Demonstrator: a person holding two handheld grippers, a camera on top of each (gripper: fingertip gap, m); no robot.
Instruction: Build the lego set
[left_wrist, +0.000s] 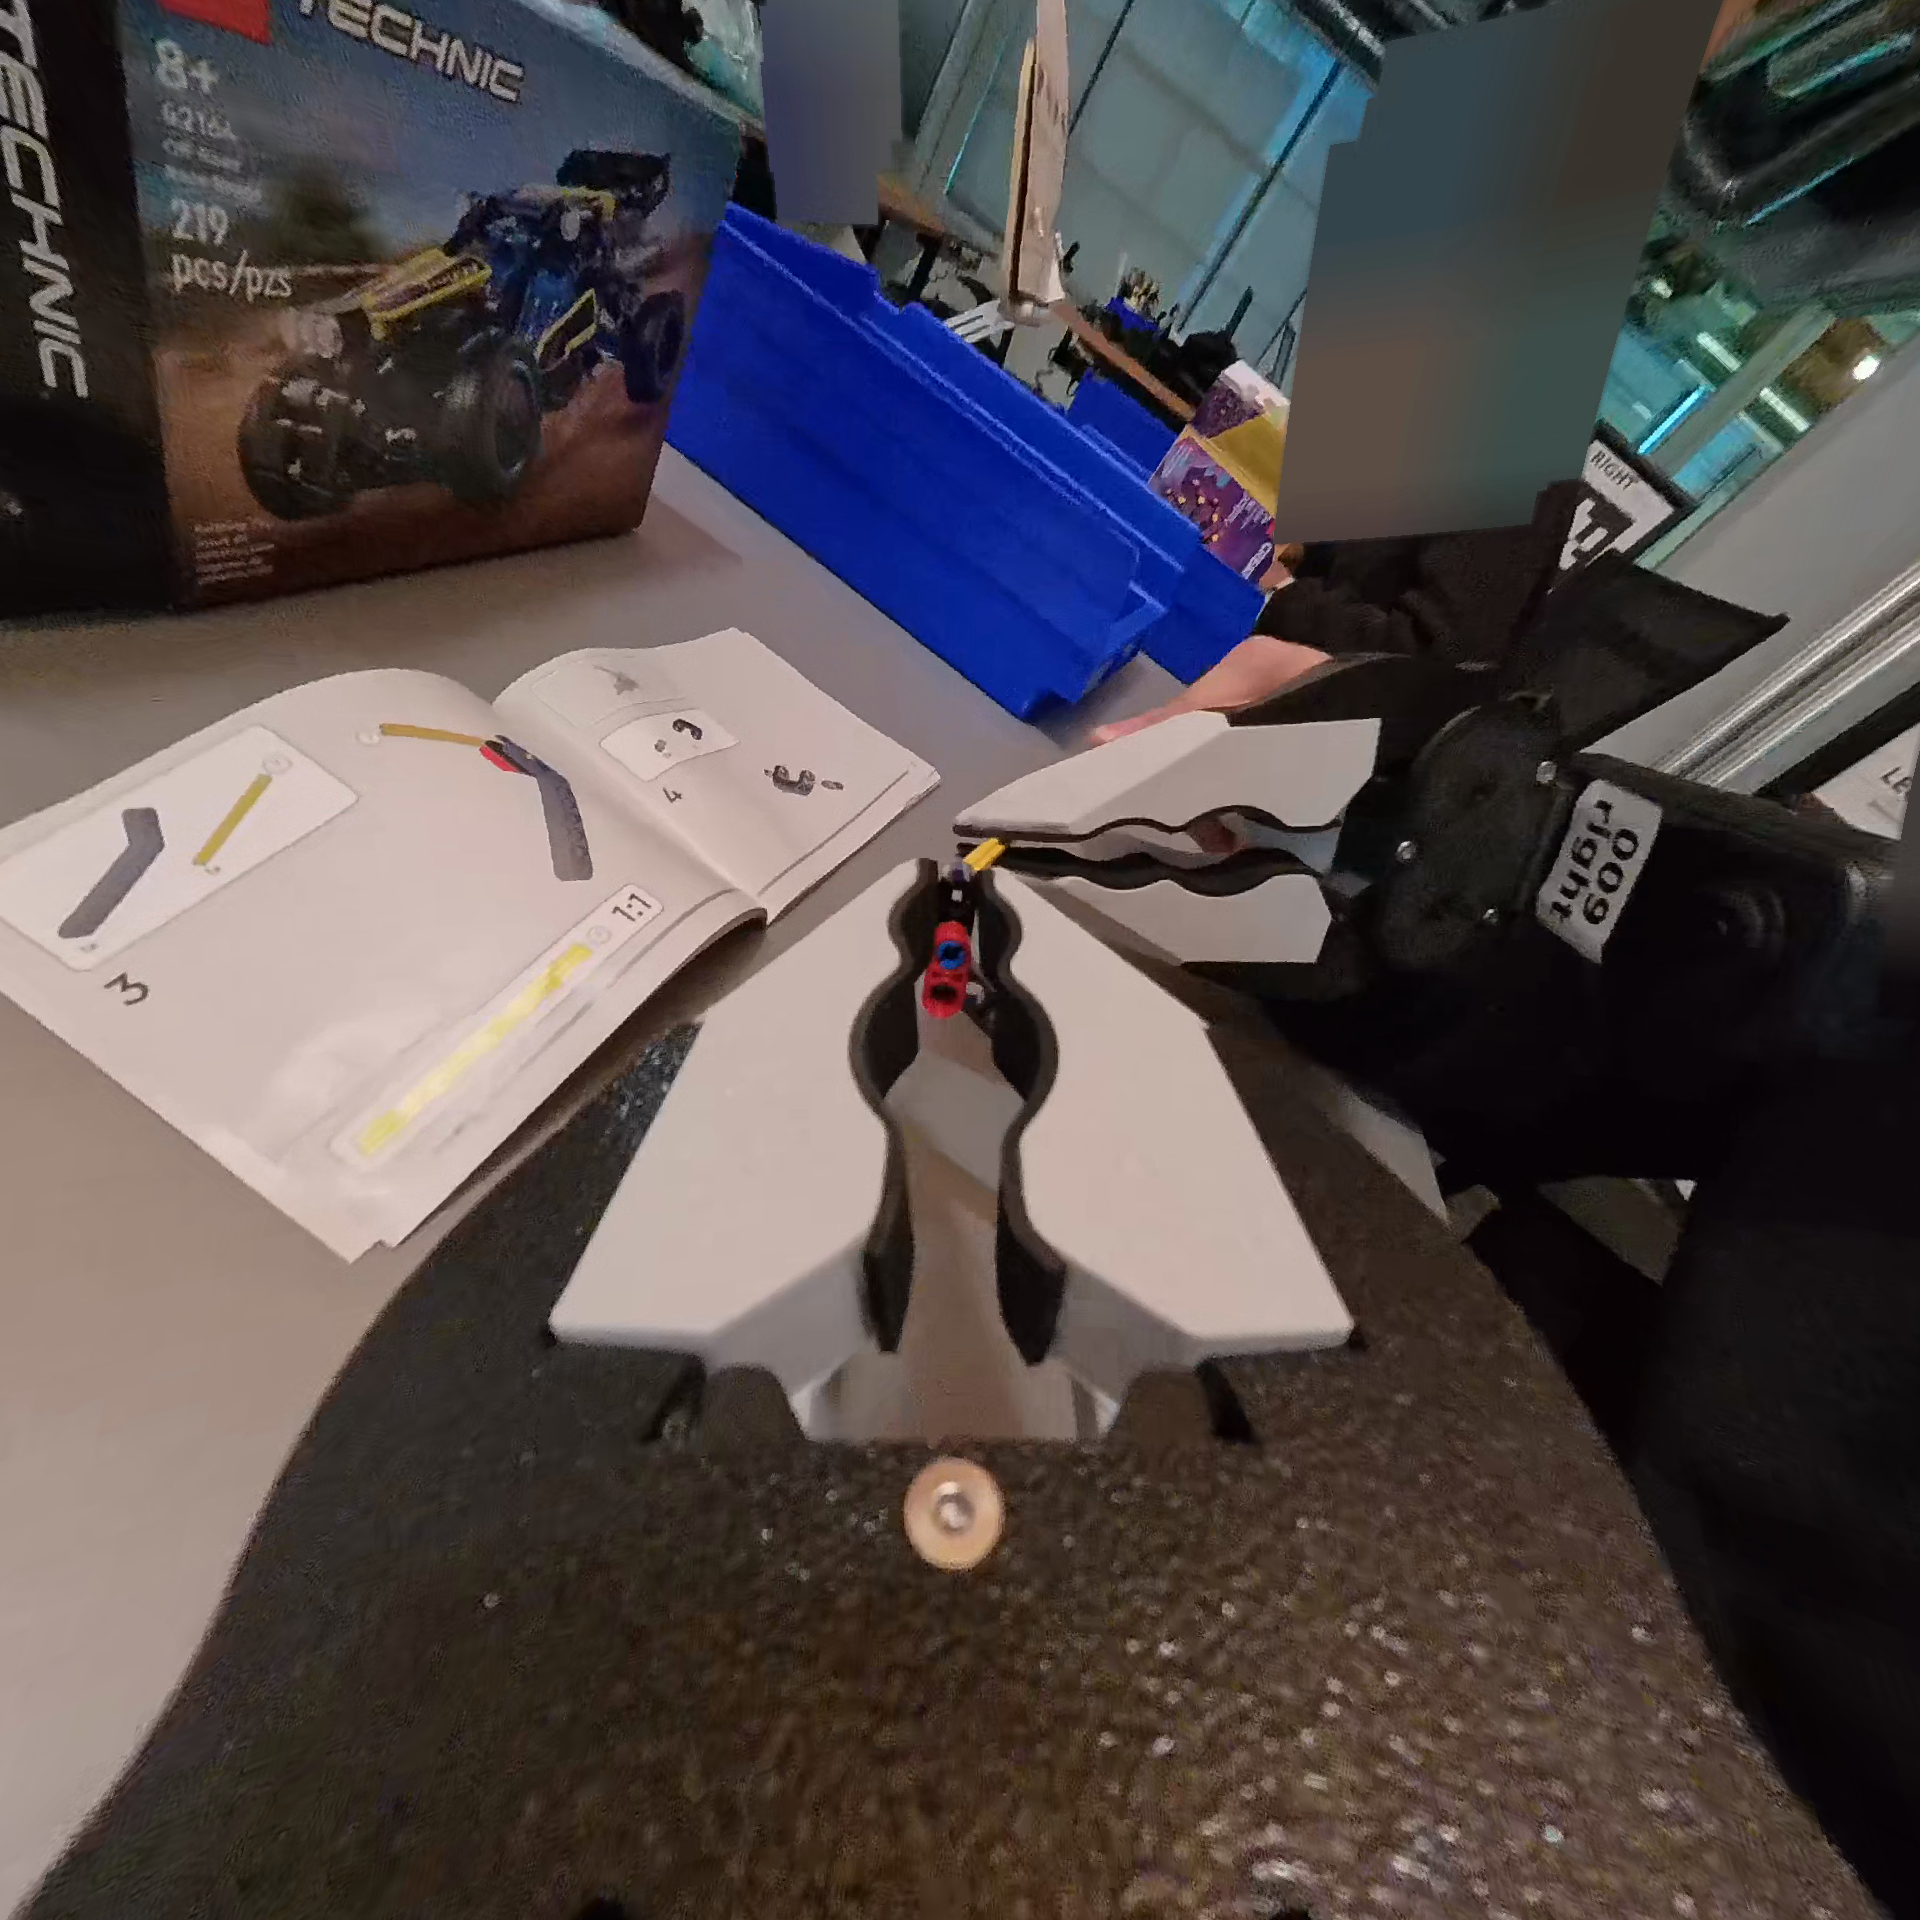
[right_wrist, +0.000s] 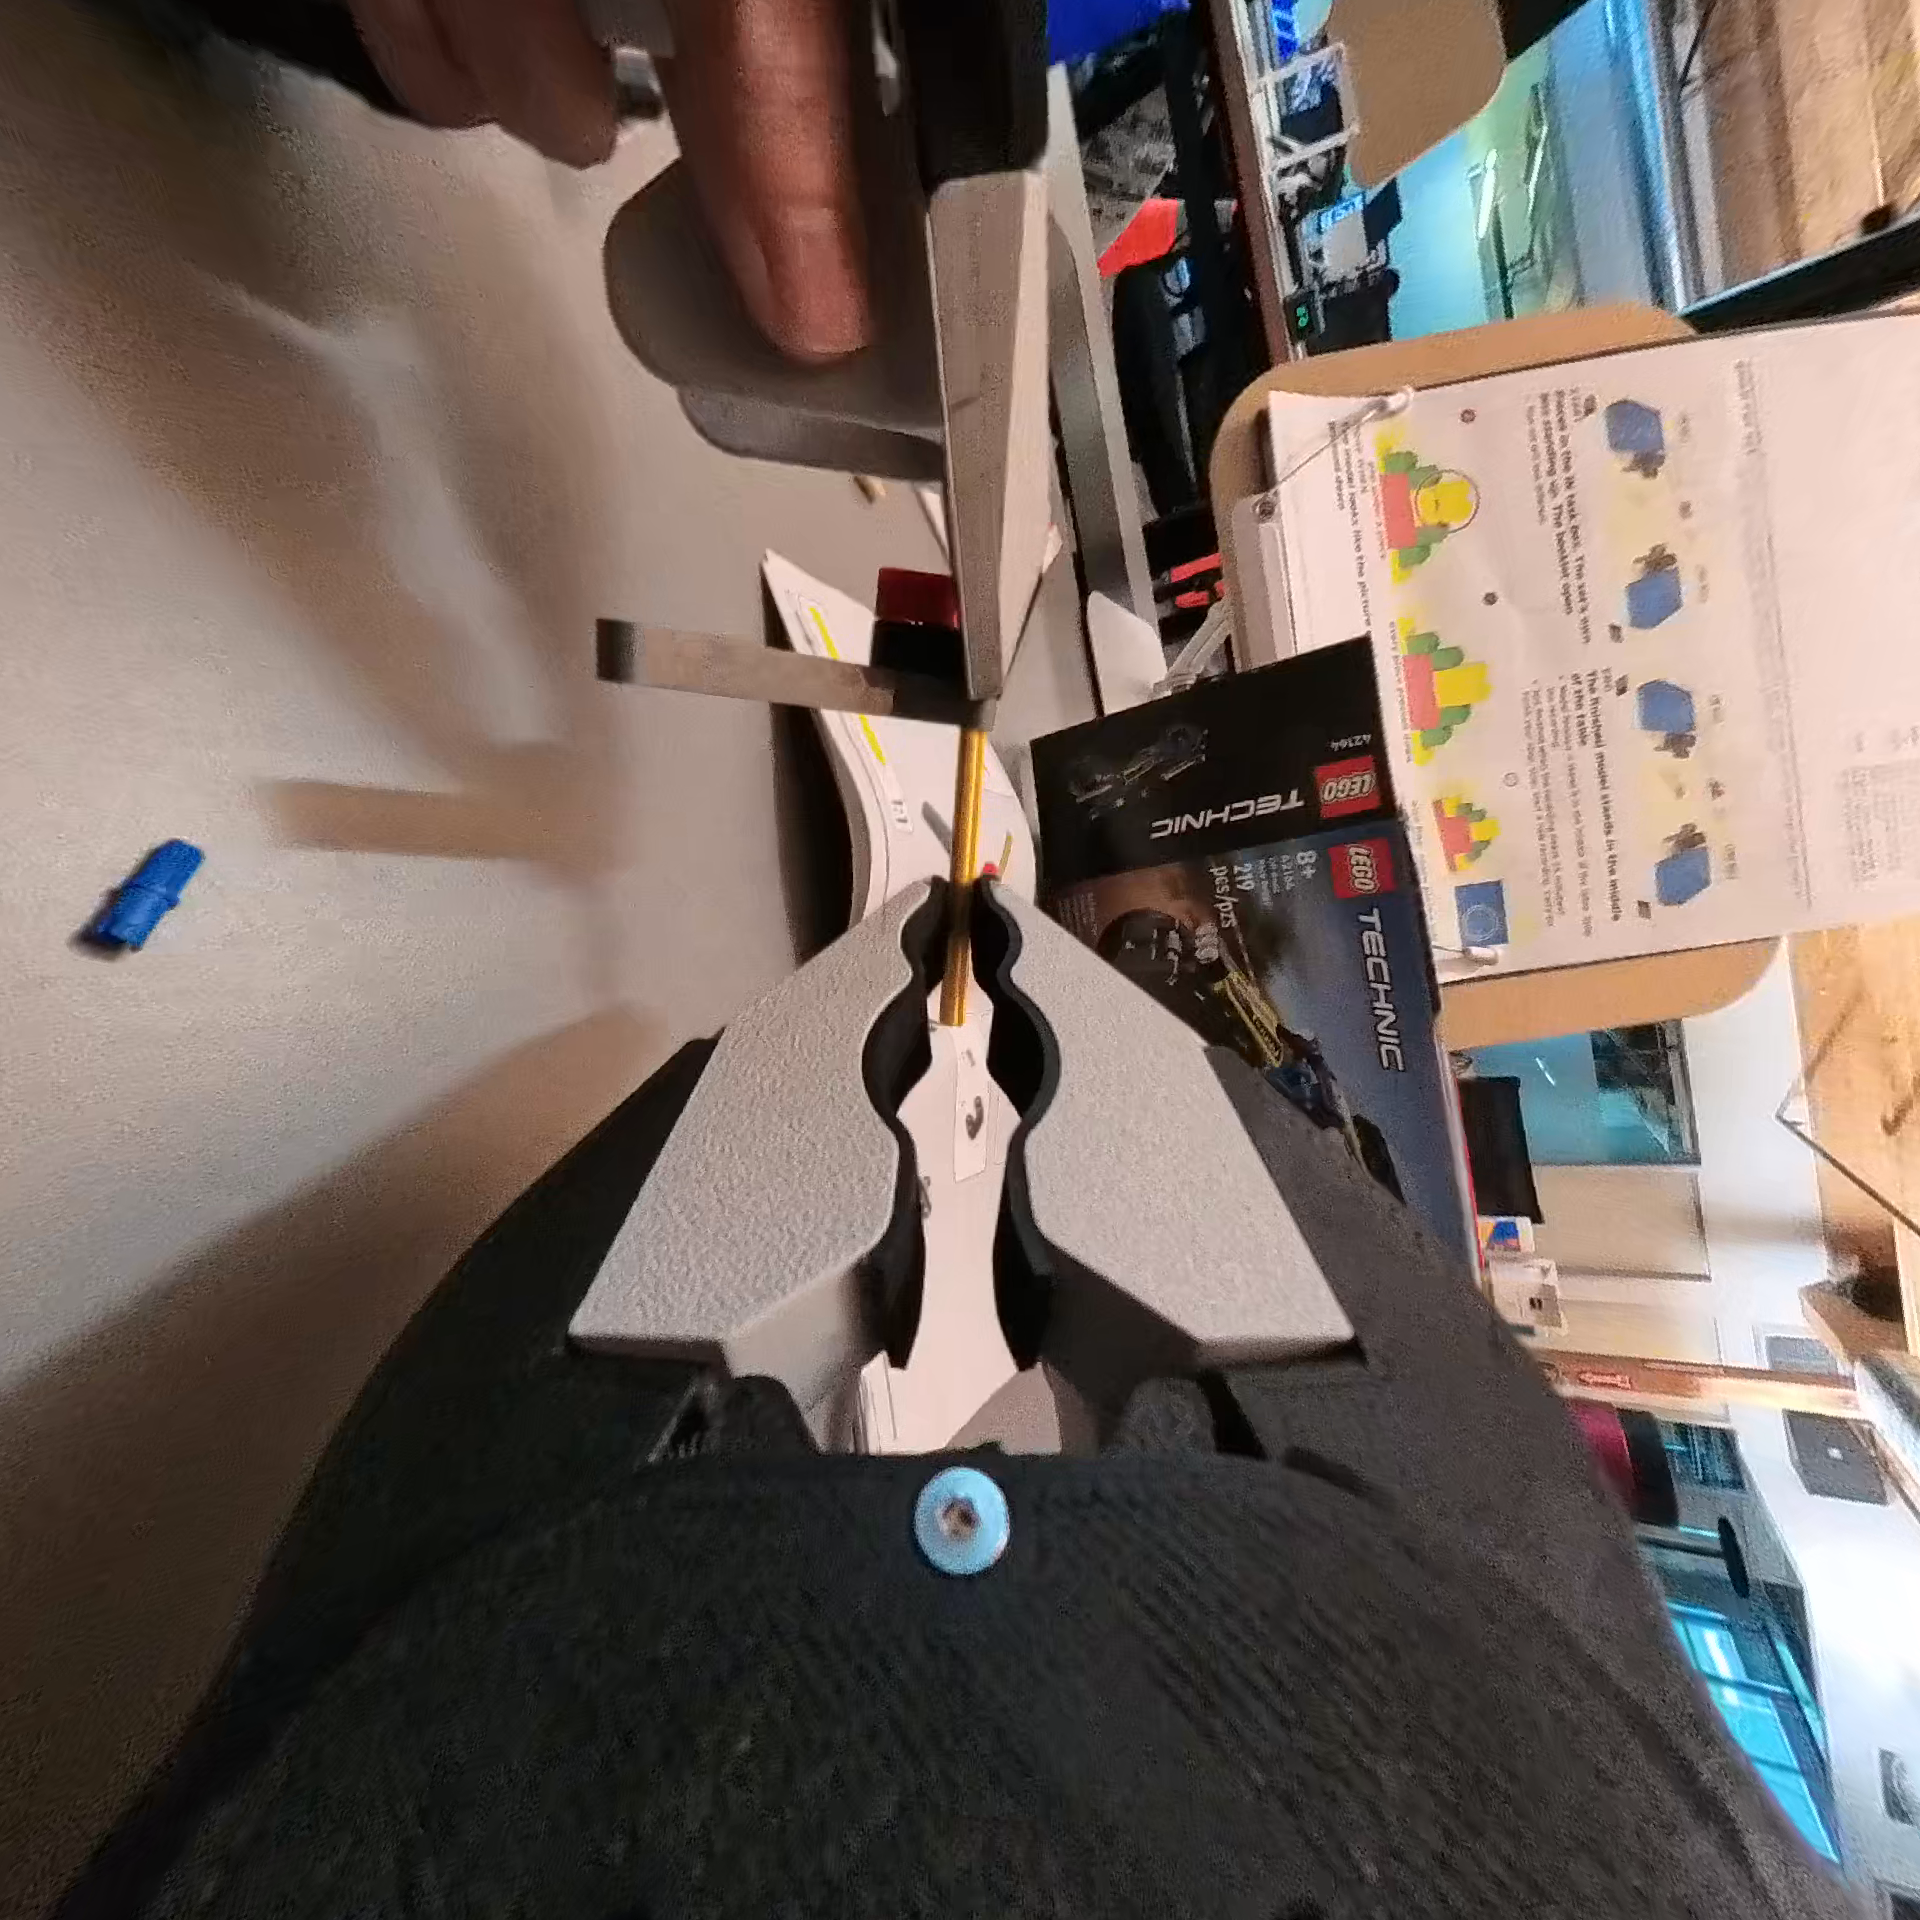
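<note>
My left gripper (left_wrist: 954, 875) is shut on a small assembly: a red connector (left_wrist: 943, 987) with a blue pin in it, joined to a dark grey beam. In the right wrist view the left gripper (right_wrist: 982, 686) comes down from the top. The grey beam (right_wrist: 727, 665) sticks out sideways from its tips, with the red connector (right_wrist: 914, 597) beside them. My right gripper (right_wrist: 961, 888) is shut on a thin yellow axle (right_wrist: 966, 821). The axle's far end meets the assembly at the left gripper's tips. The right gripper (left_wrist: 971, 831) and the axle (left_wrist: 983, 854) also show in the left wrist view.
The open instruction booklet (left_wrist: 416, 883) lies on the grey table (left_wrist: 125, 1351) under the grippers. The set's box (left_wrist: 364, 291) stands behind it, with blue bins (left_wrist: 935, 447) to its right. A loose blue pin (right_wrist: 140, 899) lies on the table. A printed sheet on a board (right_wrist: 1558, 644) stands beyond the box. Both grippers' tips are close together, under 4 cm apart.
</note>
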